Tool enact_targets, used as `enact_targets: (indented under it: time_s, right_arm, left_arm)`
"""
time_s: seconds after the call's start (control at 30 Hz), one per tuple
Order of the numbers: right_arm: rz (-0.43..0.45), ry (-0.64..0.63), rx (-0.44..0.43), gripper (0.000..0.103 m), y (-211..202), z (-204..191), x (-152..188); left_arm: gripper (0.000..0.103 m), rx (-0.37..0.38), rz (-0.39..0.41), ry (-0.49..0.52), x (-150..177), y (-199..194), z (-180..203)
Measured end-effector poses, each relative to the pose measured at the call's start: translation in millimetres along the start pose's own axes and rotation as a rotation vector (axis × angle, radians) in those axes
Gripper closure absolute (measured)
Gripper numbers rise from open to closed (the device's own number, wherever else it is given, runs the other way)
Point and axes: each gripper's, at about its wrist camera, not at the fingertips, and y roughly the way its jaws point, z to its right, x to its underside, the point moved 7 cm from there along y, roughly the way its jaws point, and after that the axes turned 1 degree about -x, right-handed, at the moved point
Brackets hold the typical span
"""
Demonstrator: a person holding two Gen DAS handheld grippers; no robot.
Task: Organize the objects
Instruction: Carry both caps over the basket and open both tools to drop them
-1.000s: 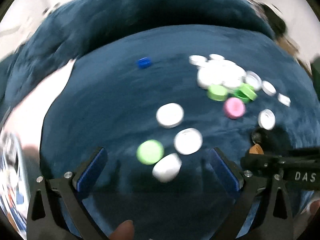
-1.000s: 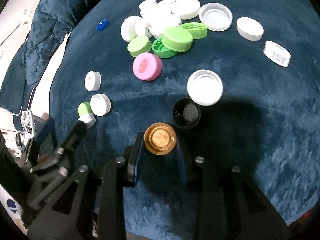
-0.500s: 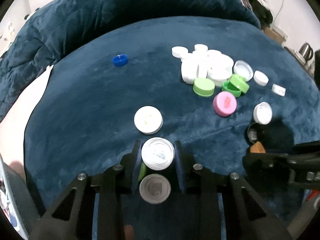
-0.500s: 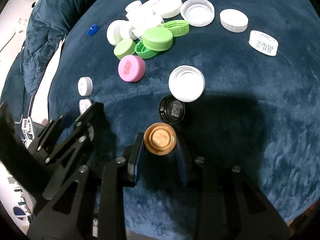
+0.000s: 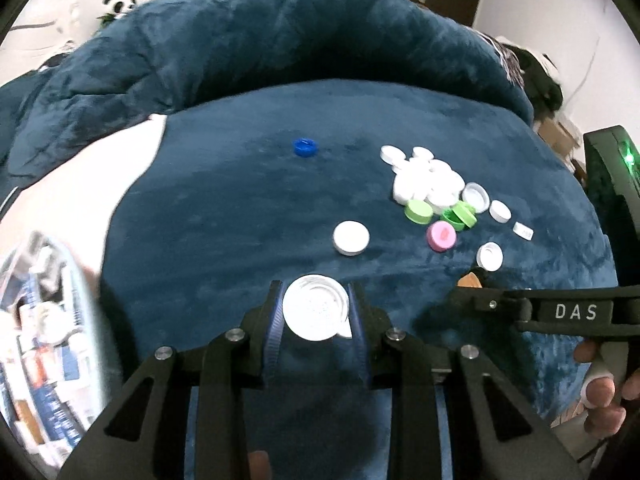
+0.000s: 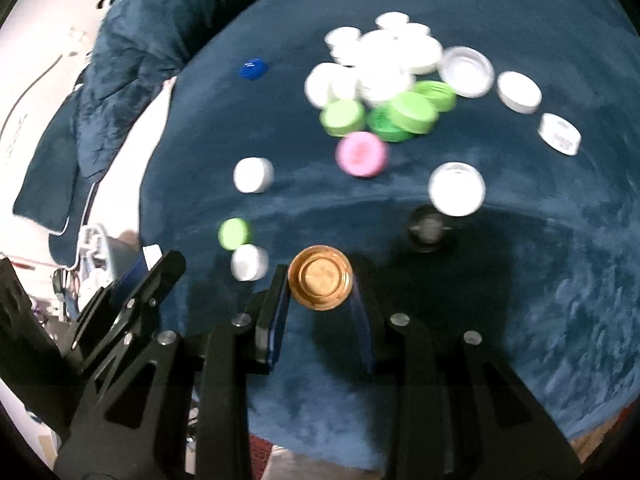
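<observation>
White and round, a cap (image 5: 316, 307) sits clamped between the two fingers of the left gripper (image 5: 316, 312), which tips down over the blue blanket (image 5: 224, 208). A hand (image 5: 604, 392) grips the other tool at the right edge. In the right wrist view, the right gripper (image 6: 320, 280) tips down too, pinching a gold cap (image 6: 320, 278) near a black cap (image 6: 428, 229).

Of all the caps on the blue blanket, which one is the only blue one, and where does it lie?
The small blue cap, lying alone on the blanket, far left of the white and green pile. Every other cap is white, green, pink, black or gold.
</observation>
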Motion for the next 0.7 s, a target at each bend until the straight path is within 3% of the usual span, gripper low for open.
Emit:
enact_targets:
  time_s: [0.37, 0.7]
  right_arm:
    - [-0.018, -0.138, -0.079, 0.072, 12, -105, 18]
    - [-0.067, -0.397, -0.164, 0.072, 42, -230, 61]
  left_arm:
    - [0.071, -0.114, 0.077, -0.167, 14, -63, -98]
    - [0.071, -0.235, 0.115, -0.462, 62, -116, -235]
